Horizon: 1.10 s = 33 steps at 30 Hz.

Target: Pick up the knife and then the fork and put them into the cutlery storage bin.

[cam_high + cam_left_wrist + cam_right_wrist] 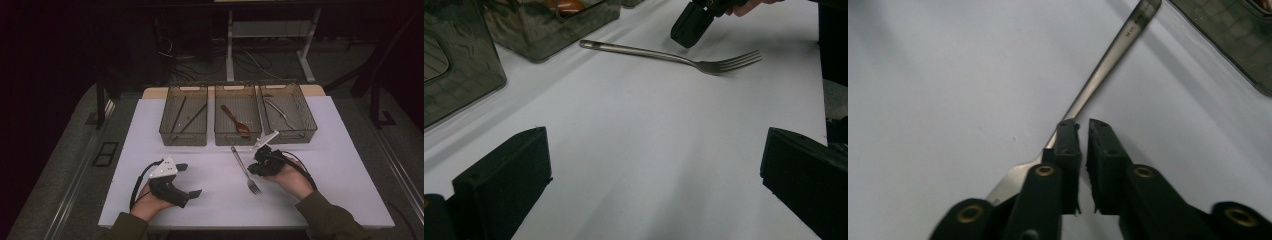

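Fork [246, 171] lying flat on the white surface [210, 200], just in front of the middle bin [238, 135], which holds a spoon [236, 121]. Right tongs [1083, 131], jaws nearly together with nothing between them, hover beside the fork's neck. Left tongs [186, 180] rest well left of the fork, jaws wide apart. A sound pickup would call for parting the jaws, straddling the handle and closing squarely.
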Motion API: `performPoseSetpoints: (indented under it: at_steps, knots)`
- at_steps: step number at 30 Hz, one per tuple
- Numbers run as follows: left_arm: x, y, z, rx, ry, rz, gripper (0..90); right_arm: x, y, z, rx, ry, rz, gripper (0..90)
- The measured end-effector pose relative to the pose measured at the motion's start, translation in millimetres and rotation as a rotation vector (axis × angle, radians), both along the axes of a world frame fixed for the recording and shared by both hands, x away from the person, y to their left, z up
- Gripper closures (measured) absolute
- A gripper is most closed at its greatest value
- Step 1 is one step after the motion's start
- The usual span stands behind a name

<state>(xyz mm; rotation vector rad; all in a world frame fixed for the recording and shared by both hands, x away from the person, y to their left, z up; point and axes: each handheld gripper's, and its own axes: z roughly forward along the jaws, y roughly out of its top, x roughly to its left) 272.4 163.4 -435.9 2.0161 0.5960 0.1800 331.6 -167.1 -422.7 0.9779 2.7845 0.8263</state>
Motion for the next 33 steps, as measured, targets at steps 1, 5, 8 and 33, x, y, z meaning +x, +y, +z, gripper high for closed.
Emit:
performPoseSetpoints:
  at_steps: [1,5,8,33]
  knots:
    - [0.0,0.0,0.1,0.000,-0.001,0.000,0.0,1.0,1.1,0.7,0.005,0.008,-0.006,79.4]
    - [-0.1,-0.4,0.1,0.005,0.000,-0.004,0.0,3.8,6.0,2.5,0.023,0.034,-0.011,75.1]
    - [0.0,-0.3,0.2,0.006,0.002,-0.003,0.0,6.5,10.2,0.7,0.020,0.046,-0.021,72.3]
    - [-0.4,-1.0,-0.3,0.005,0.003,-0.002,0.0,4.6,32.5,-2.9,-0.118,0.061,0.057,77.8]
